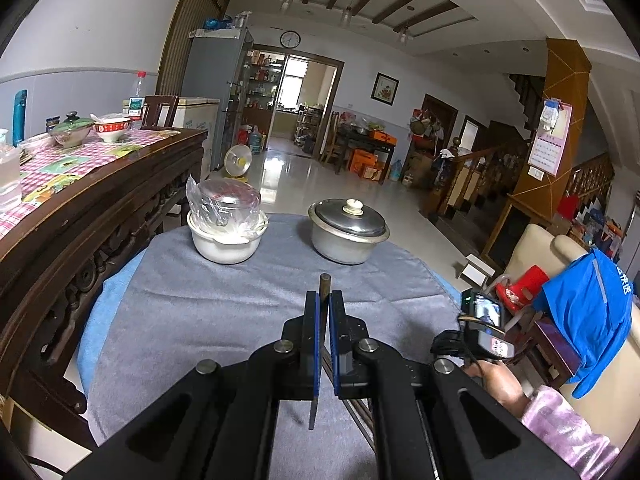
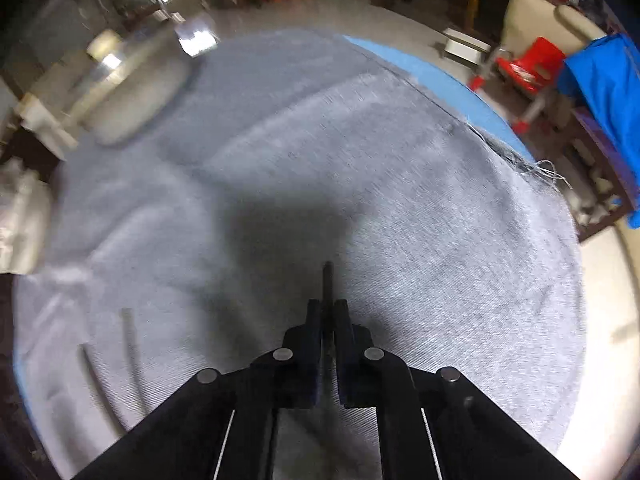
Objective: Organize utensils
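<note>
Chopstick clamped in left gripper fingers, another chopstick clamped in right gripper fingers

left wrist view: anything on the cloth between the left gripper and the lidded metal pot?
Nothing. In the left wrist view only bare grey cloth lies between the left gripper, shut on a thin dark utensil, and the metal pot.

A thin dark chopstick is clamped between the closed jaws of the left gripper above a grey cloth. Beyond, a lidded metal pot and a white pot are set apart.
</note>
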